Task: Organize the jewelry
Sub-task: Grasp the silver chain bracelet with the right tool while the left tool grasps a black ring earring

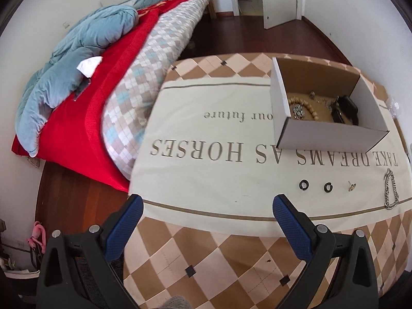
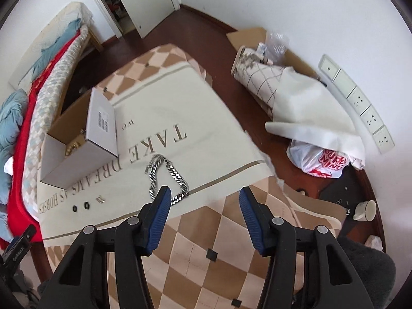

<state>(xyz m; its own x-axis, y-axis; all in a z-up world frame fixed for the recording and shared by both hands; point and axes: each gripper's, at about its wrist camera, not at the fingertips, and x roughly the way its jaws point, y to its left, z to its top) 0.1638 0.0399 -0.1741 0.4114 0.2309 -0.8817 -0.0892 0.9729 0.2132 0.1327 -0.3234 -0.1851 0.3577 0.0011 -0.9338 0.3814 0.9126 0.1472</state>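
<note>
Cloth reads "TAKE DREAMS AS HORSES", "our future".

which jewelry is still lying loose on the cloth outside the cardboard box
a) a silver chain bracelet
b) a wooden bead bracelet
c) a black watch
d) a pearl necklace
a: the silver chain bracelet lies on the printed cloth in front of the cardboard box, beside two black rings and a small gold earring, while the wooden bead bracelet is inside the box.
</note>
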